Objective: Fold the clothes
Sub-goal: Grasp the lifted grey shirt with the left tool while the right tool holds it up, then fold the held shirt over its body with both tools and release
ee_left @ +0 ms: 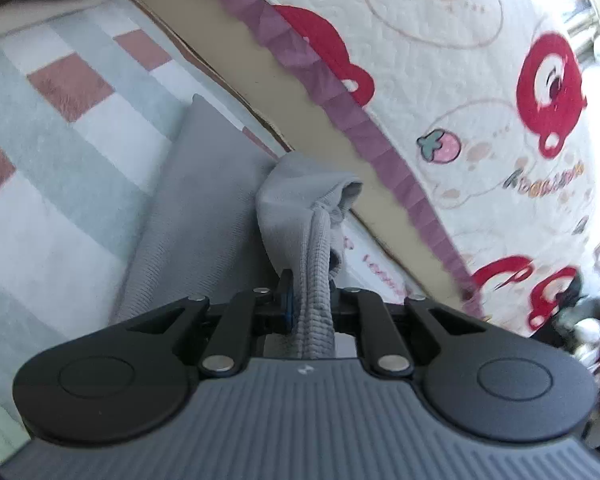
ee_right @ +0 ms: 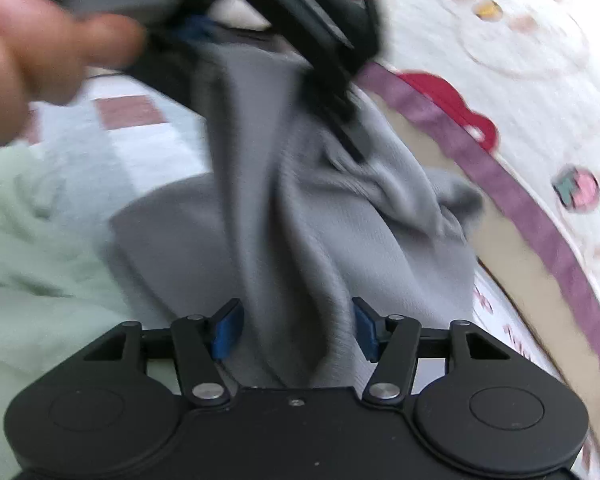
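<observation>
A grey knit garment (ee_left: 204,216) lies on the rug beside the bed. My left gripper (ee_left: 312,300) is shut on its ribbed band (ee_left: 319,264), which stands up bunched between the jaws with a folded cuff end above. In the right wrist view the same grey garment (ee_right: 300,220) hangs stretched from the left gripper (ee_right: 320,20), which a person's hand (ee_right: 28,60) holds at the top. My right gripper (ee_right: 296,328) is open low over the cloth. The grey fabric runs between its blue pads (ee_right: 228,332) and they do not pinch it.
A checked rug (ee_left: 60,152) in pale green, white and pink covers the floor. At the right, a white quilt (ee_left: 460,80) with red bears and a purple frill hangs over a beige bed side (ee_left: 300,92). A pale green cloth (ee_right: 32,240) lies at the left.
</observation>
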